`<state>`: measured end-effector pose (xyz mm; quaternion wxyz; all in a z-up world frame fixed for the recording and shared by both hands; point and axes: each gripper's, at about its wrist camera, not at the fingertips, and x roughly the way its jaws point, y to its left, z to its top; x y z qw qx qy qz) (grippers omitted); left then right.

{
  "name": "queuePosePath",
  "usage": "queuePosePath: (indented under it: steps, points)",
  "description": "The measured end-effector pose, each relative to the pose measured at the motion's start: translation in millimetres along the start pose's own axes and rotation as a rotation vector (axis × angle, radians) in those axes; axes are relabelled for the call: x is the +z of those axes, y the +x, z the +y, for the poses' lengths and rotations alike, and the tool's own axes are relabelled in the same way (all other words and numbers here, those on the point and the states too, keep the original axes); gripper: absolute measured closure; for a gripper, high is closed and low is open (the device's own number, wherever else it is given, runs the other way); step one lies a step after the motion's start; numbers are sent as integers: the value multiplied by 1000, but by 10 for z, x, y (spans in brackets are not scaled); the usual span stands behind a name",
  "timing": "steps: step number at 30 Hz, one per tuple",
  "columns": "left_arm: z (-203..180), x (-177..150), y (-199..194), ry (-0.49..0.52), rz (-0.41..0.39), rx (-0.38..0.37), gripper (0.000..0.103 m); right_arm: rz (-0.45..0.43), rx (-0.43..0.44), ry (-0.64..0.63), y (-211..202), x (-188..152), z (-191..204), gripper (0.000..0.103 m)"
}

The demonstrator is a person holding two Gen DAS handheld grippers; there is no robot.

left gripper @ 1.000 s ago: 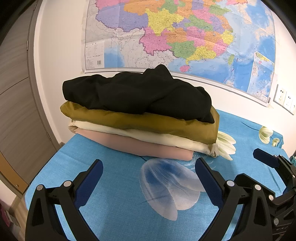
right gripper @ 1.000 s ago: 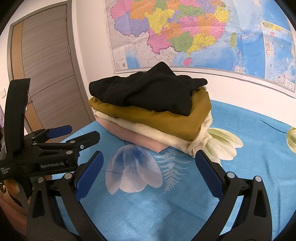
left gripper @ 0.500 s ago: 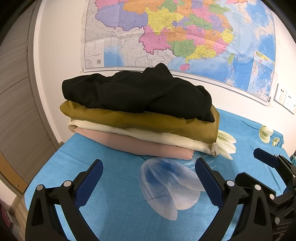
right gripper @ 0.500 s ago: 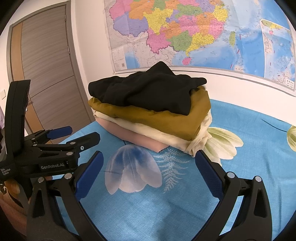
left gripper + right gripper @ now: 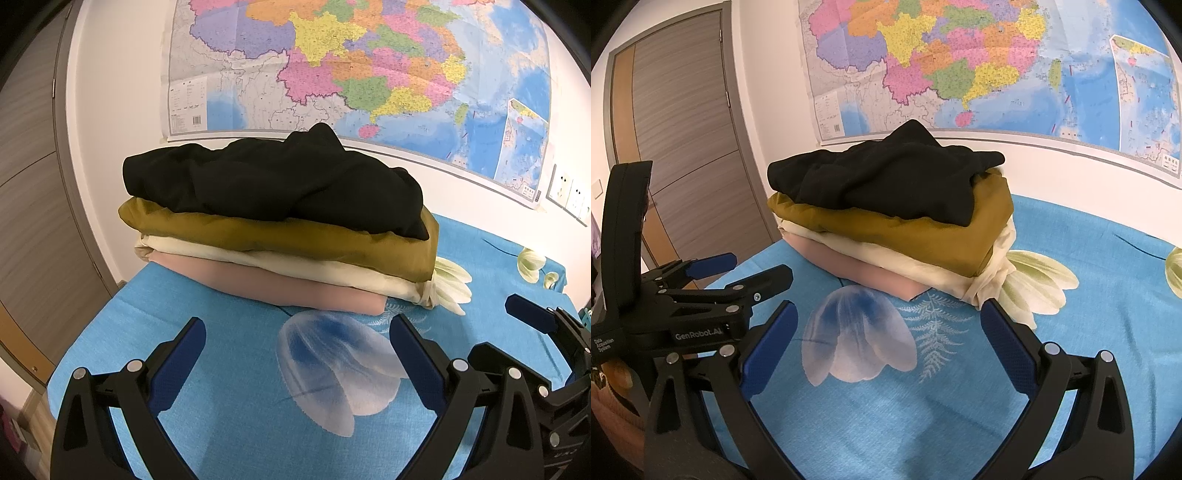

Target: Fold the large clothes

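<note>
On the left, the left gripper (image 5: 297, 345) is held low over the blue flowered sheet (image 5: 229, 406) with its jaws spread wide and nothing in them, probably so it's lined up for a reach. In the middle, four garments are stacked near the map wall, the rumpled black garment (image 5: 273, 181) on top, seemingly the one left to fold. The right gripper (image 5: 888, 328) is likewise kept wide and empty.

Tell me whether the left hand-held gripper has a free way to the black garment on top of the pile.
Probably yes: the left hand-held gripper is open, only bare blue cloth lies before the pile, and the black garment sits uncovered on top.
</note>
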<state>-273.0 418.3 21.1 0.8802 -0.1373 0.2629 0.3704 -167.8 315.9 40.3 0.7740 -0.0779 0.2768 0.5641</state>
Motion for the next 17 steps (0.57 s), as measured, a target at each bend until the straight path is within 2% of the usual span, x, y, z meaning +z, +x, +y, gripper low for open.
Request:
queuePosePath:
  steps: [8,14,17]
  points:
    - [-57,-59,-3,24,-14,-7,7,2,-2,24,-14,-31,-33,5]
    - [-111,-146,184,-20,65,-6,7,22,-41,68,-75,-163,-180,5]
    - [-190,-216,277,-34,97,-4,7,39,-89,95,-158,-246,-333,5]
